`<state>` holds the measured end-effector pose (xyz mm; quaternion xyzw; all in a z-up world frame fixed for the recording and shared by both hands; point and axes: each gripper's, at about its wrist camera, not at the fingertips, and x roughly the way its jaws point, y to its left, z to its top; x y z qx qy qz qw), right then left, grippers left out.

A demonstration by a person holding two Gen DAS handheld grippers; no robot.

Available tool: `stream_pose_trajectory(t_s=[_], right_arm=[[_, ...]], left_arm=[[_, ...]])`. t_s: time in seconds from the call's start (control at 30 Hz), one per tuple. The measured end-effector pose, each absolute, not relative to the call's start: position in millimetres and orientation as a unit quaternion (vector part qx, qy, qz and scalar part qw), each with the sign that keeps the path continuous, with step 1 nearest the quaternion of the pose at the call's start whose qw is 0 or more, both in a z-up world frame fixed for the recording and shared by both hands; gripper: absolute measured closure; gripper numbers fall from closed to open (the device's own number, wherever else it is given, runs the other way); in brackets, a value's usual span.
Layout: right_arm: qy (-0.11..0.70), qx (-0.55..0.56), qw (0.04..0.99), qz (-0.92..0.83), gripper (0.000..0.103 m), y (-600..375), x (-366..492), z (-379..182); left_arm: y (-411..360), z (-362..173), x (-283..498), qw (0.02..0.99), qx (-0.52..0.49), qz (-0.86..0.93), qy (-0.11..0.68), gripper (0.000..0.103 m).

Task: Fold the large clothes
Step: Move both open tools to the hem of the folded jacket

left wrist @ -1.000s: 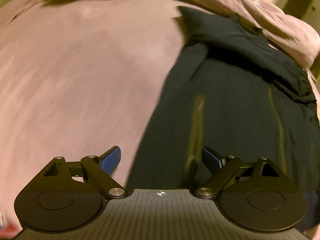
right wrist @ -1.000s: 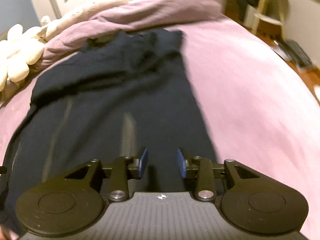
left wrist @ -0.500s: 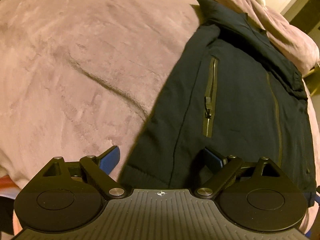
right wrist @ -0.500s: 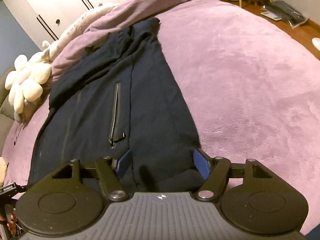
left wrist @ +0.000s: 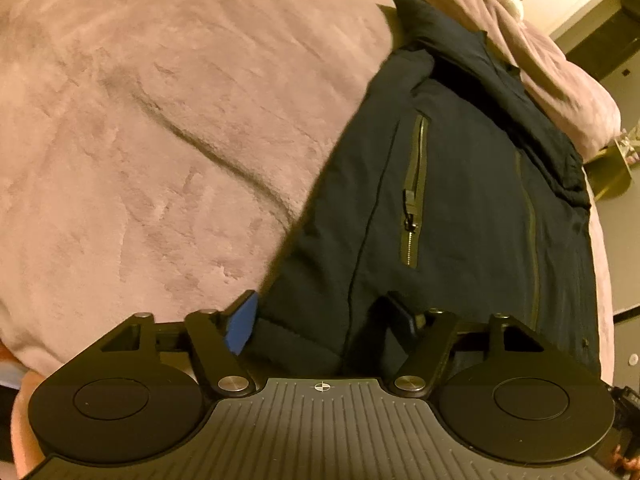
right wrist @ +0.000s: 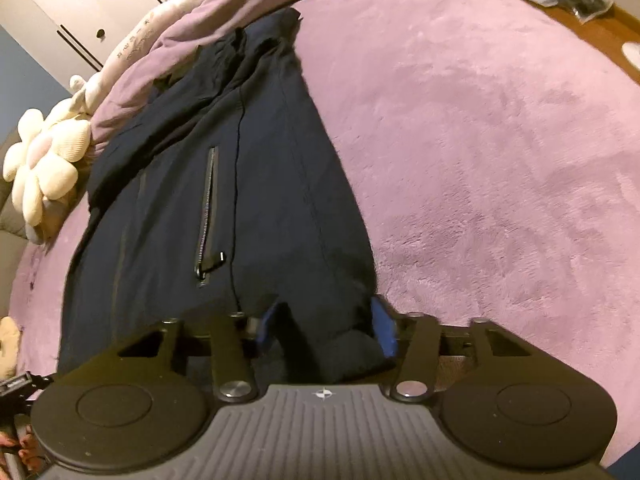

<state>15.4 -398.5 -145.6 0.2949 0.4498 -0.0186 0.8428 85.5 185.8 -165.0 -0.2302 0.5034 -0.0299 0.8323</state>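
Nearest the cameras, each black two-finger gripper with blue pads sits at the bottom hem of a dark navy zip-up jacket (left wrist: 460,208) spread on a bed covered in a pink plush blanket (left wrist: 160,140). The left gripper (left wrist: 324,320) has the hem's left corner between its pads, and the right gripper (right wrist: 326,326) has the right corner. Both sets of jaws have just been closing, half-narrowed around bunched fabric; the right one seems to be pinching already, though the contact is hard to see. The jacket's long axis runs straight away from both grippers, hem near, collar far, so each hand is equally close to its own corner. Beyond the collar lie a rumpled pink duvet (right wrist: 224,4) and a cream flower-shaped cushion (right wrist: 44,160).
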Motion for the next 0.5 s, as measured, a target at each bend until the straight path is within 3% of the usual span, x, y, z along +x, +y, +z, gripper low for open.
stream_pose_trajectory(t_s=[0.1,0.23,0.5], right_arm=[[0.443,0.333,0.832,-0.011,0.063,-410,11,-146],[0.448,0.339,0.827,-0.021,0.058,-417,7,-151],[0.456,0.345,0.820,-0.025,0.051,-421,9,-154]], left_arm=[[190,-163,84,0.833,-0.232,-0.033,0.502,0.043],[196,-163,83,0.831,-0.247,-0.037,0.498,0.043],[197,-172,91,0.820,-0.271,-0.031,0.503,0.035]])
